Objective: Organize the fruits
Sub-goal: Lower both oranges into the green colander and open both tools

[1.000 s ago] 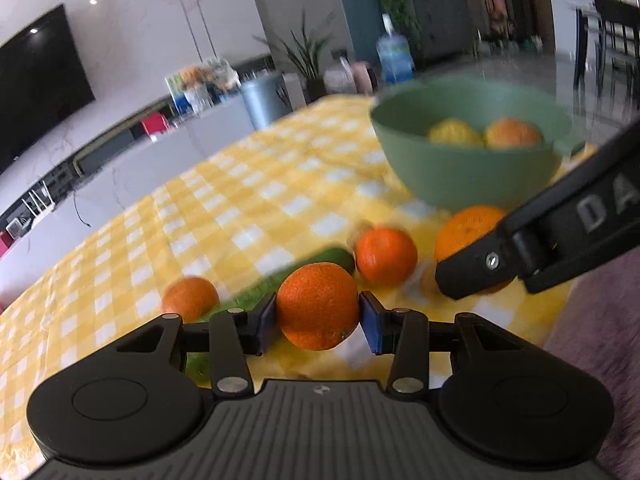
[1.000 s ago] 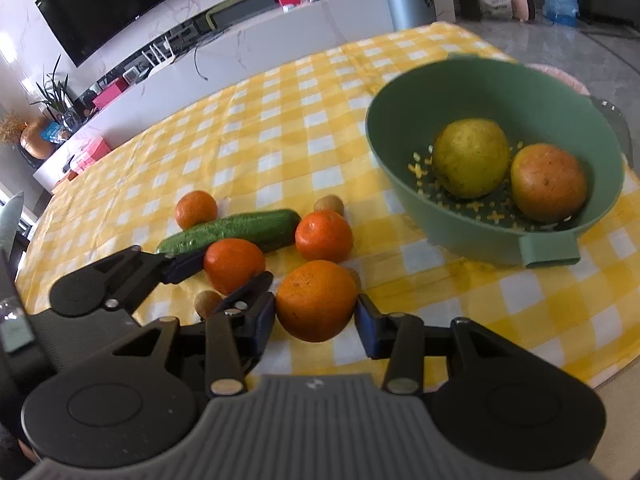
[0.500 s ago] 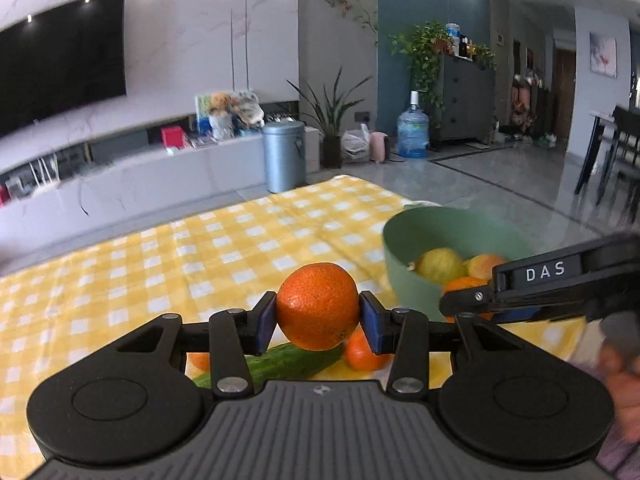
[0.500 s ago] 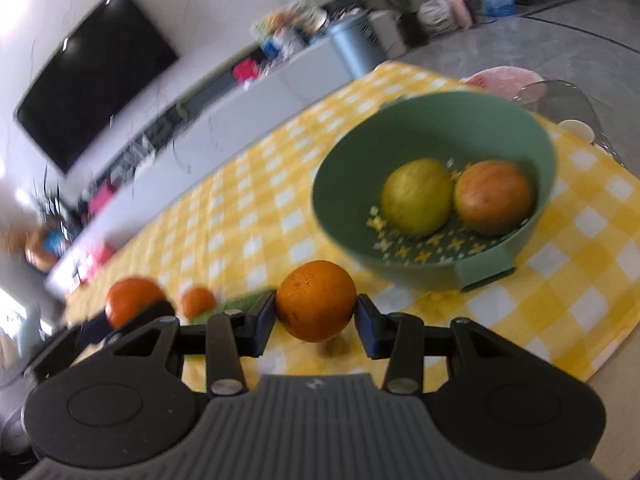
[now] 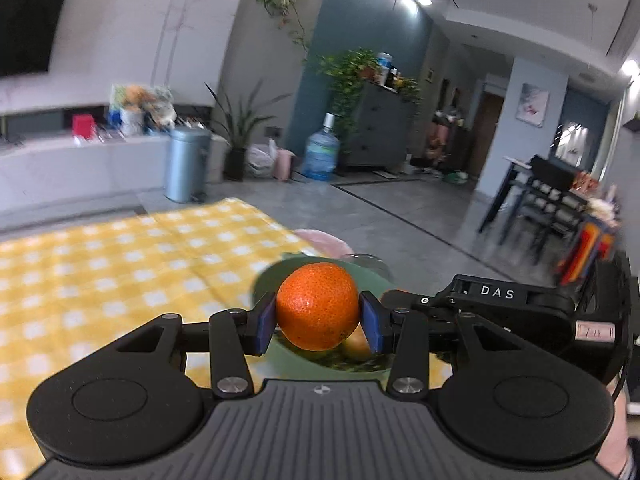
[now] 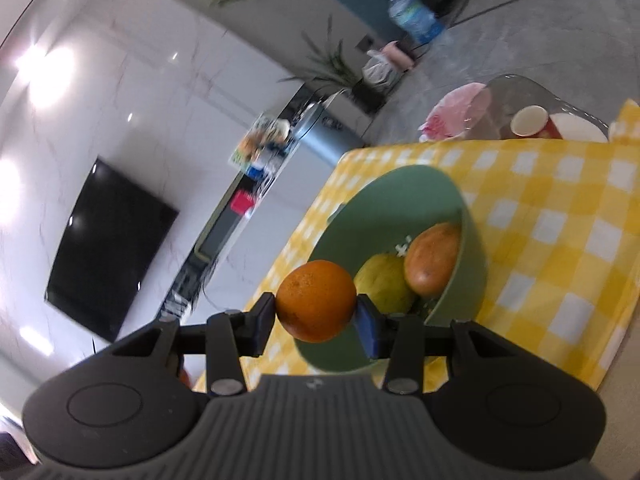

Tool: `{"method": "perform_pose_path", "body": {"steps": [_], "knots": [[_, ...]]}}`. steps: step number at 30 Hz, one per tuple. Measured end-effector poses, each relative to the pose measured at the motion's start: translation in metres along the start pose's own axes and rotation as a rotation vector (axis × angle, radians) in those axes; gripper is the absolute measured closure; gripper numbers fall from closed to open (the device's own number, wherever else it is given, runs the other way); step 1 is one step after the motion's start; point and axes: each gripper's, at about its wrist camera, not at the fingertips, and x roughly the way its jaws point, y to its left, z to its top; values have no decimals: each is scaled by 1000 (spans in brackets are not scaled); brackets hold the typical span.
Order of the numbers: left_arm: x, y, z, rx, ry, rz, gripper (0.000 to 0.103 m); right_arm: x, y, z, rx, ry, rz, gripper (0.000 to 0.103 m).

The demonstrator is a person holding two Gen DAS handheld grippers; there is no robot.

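Observation:
My left gripper (image 5: 318, 323) is shut on an orange (image 5: 316, 306) and holds it in the air above the near rim of the green bowl (image 5: 276, 350). My right gripper (image 6: 316, 318) is shut on another orange (image 6: 315, 300), tilted, over the near edge of the green bowl (image 6: 474, 256). The bowl holds a yellow-green fruit (image 6: 382, 282) and a reddish fruit (image 6: 432, 260). The right gripper's body (image 5: 496, 308) shows just right of the left one, close beside it.
The bowl stands on a yellow checked tablecloth (image 5: 120, 268) near the table's far right edge (image 6: 580, 364). Beyond it a glass surface carries a paper cup (image 6: 528, 120) and a pink item (image 6: 456, 110). The fruit left on the cloth is out of view.
Both grippers have risen from the cloth with their oranges and moved right to the bowl. The right gripper has tilted. The cucumber and loose oranges have dropped out of view.

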Motion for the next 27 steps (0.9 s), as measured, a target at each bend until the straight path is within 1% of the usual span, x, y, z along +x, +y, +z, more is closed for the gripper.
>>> {"method": "perform_pose_path", "body": {"steps": [3, 6, 8, 10, 12, 13, 15, 17, 23, 27], "knots": [[23, 8, -2, -49, 20, -41, 53, -1, -3, 1, -1, -19, 4, 62], [45, 18, -7, -115, 43, -61, 53, 3, -4, 0, -15, -8, -21, 61], [53, 26, -13, -170, 40, -71, 54, 4, -8, -1, 3, -4, -43, 61], [59, 30, -19, -199, 43, -105, 54, 3, -13, -1, 36, 2, -45, 61], [62, 28, -22, -176, 66, -143, 53, 0, -12, -1, 45, -8, -46, 60], [64, 28, -22, -163, 75, -153, 53, -2, -10, -1, 37, -21, -47, 58], [69, 26, -22, -147, 77, -146, 53, -6, -6, -1, 14, -42, -49, 55], [74, 24, -22, -140, 85, -131, 53, -9, -2, -1, -4, -55, -40, 55], [86, 23, -18, -119, 129, -98, 53, -11, -3, 0, -14, -78, -62, 54], [90, 22, -18, -143, 142, -139, 54, -9, -11, 3, 12, -88, -62, 54]]}}
